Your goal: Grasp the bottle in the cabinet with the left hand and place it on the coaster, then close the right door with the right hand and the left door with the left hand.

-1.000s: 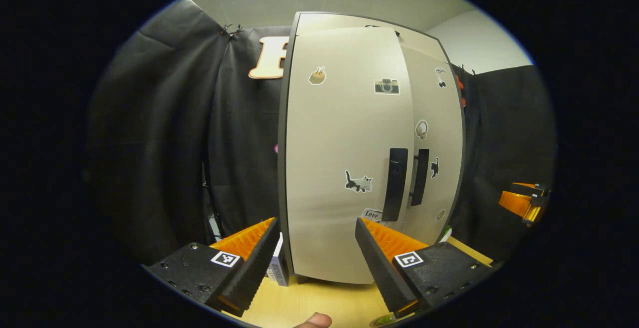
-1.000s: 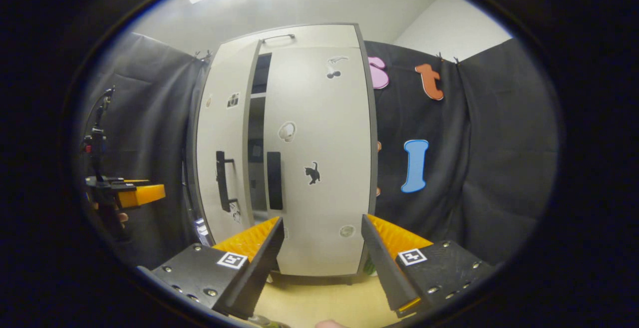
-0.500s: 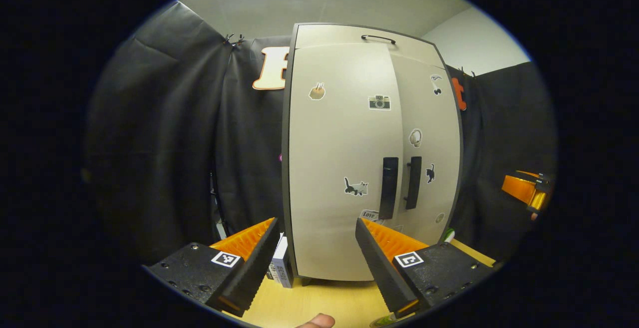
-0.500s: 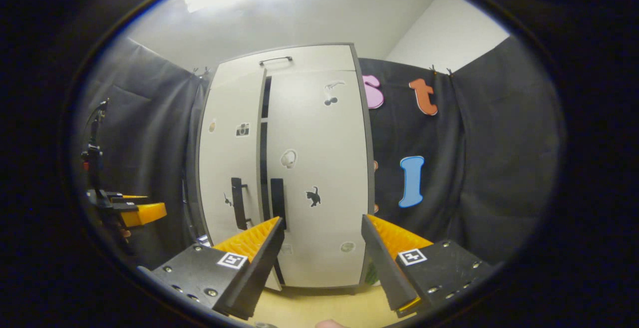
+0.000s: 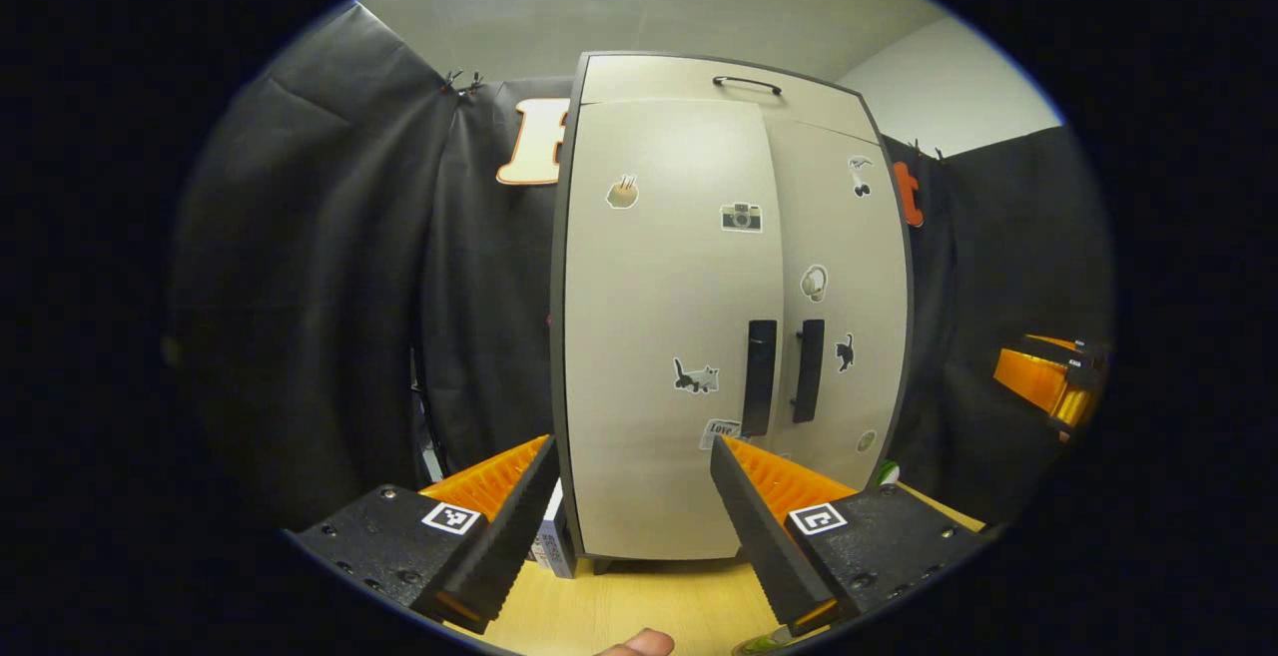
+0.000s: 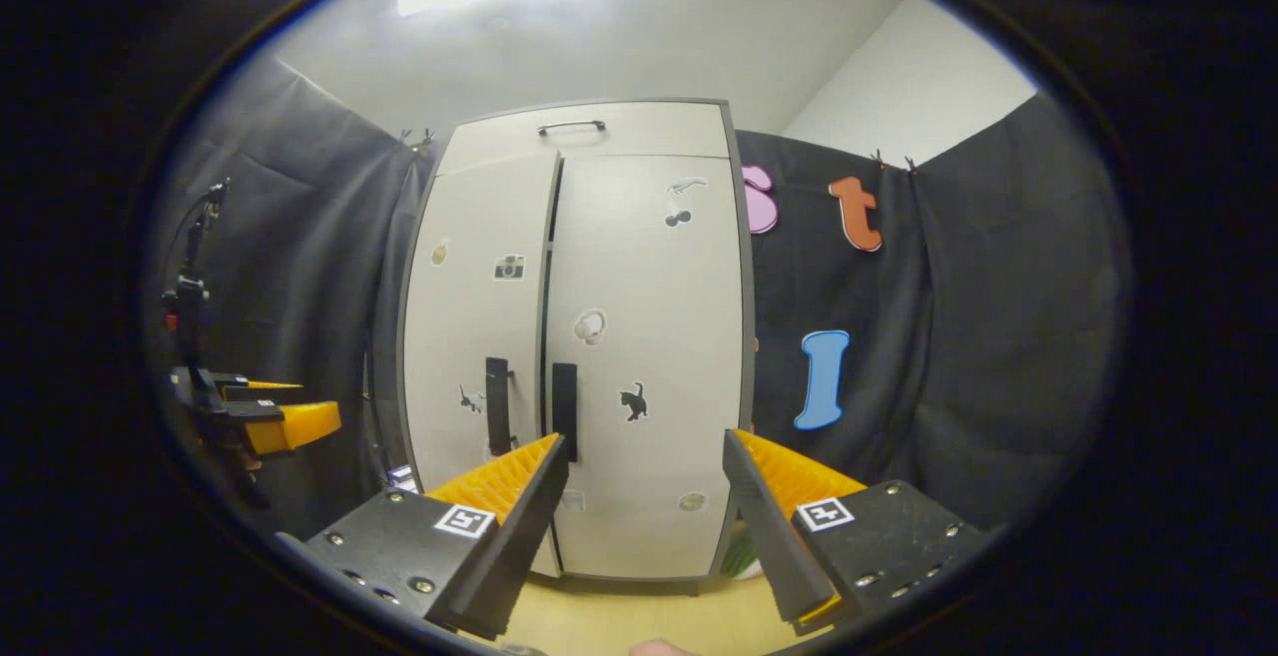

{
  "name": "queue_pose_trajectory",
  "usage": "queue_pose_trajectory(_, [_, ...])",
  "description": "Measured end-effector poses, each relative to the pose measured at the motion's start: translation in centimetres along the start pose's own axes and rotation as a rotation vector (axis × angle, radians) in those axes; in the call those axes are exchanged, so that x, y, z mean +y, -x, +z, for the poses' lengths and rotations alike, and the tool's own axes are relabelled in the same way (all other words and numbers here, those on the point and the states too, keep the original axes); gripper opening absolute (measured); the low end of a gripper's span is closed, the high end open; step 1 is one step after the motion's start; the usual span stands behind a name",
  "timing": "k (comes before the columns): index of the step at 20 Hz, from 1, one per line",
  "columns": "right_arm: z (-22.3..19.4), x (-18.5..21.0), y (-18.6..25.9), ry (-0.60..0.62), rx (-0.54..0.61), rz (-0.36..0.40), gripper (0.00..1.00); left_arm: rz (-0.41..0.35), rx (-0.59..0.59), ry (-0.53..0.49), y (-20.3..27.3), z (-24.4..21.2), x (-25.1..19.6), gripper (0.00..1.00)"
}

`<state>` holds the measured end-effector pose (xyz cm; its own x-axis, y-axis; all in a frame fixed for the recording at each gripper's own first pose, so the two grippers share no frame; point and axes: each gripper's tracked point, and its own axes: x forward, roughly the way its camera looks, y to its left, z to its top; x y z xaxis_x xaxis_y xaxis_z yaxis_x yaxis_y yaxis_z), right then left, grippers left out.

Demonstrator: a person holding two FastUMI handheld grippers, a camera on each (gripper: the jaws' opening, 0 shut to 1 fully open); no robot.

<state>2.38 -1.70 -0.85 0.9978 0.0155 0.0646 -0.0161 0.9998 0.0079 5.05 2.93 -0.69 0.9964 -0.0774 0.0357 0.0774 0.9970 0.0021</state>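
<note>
The pale cabinet [image 5: 719, 317] stands on the wooden table with its two doors pulled together. The left door [image 5: 659, 336] and right door [image 5: 849, 287] meet at two dark upright handles [image 5: 761, 376]. In the right gripper view a thin dark slit still runs between the left door [image 6: 479, 336] and right door [image 6: 649, 356]. My left gripper [image 5: 634, 506] is open in front of the left door, holding nothing and clear of it. My right gripper [image 6: 644, 511] is open before the right door. Each gripper also appears far off beside the cabinet: the right gripper [image 5: 1043, 381], the left gripper [image 6: 270, 421].
A small box [image 5: 549, 541] stands against the cabinet's left foot. Something green [image 6: 739, 556] sits by its right foot. A greenish edge [image 5: 764, 644] and a fingertip [image 5: 639, 644] show at the bottom rim. Light wooden tabletop [image 5: 639, 606] lies before the cabinet.
The left door has swung in; the wide dark gap between the doors has narrowed to a slit. Both grippers have drawn back, so the cabinet looks smaller.
</note>
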Motion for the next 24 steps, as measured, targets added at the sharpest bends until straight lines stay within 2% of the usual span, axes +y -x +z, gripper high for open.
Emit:
queue_pose_trajectory(1, [-0.1,-0.1,-0.1,0.005,0.003,-0.006,0.90,-0.009,0.003,0.000,-0.1,-0.2,-0.3,0.96])
queue_pose_trajectory(2, [-0.4,0.1,-0.1,0.008,0.007,-0.005,0.94,-0.014,0.001,-0.001,-0.1,-0.1,-0.4,0.97])
queue_pose_trajectory(8, [-1.2,0.7,-0.5,0.031,0.026,-0.015,0.94,-0.018,-0.006,0.009,-0.8,-0.2,-0.2,0.96])
queue_pose_trajectory(9, [-1.4,0.8,-0.6,0.035,0.032,-0.020,0.90,-0.021,-0.005,0.007,-1.0,-0.3,-0.2,0.96])
queue_pose_trajectory(11, [-1.8,1.1,-0.5,0.036,0.043,-0.024,0.94,-0.023,0.002,0.004,-1.3,-0.7,-0.1,0.96])
queue_pose_trajectory(16, [-2.1,1.7,-0.8,0.047,0.050,-0.026,0.94,-0.027,-0.006,-0.005,-1.9,-0.6,0.2,0.96])
queue_pose_trajectory(18, [-2.4,1.9,-0.9,0.048,0.059,-0.031,0.90,-0.042,-0.008,-0.007,-2.2,-0.5,-0.1,0.96])
queue_pose_trajectory(19, [-2.5,1.9,-1.0,0.048,0.063,-0.034,0.94,-0.054,-0.010,-0.007,-2.3,-0.7,-0.4,0.96])
queue_pose_trajectory(21, [-2.6,1.9,-1.1,0.050,0.070,-0.045,0.94,-0.066,-0.005,-0.011,-2.5,-1.0,-0.6,0.96])
queue_pose_trajectory(22, [-2.7,2.0,-1.1,0.045,0.073,-0.045,0.90,-0.077,-0.002,-0.013,-2.6,-1.1,-0.8,0.96])
queue_pose_trajectory(24, [-2.8,2.4,-1.3,0.029,0.077,-0.041,0.94,-0.091,-0.001,-0.028,-2.9,-1.3,-0.9,0.97])
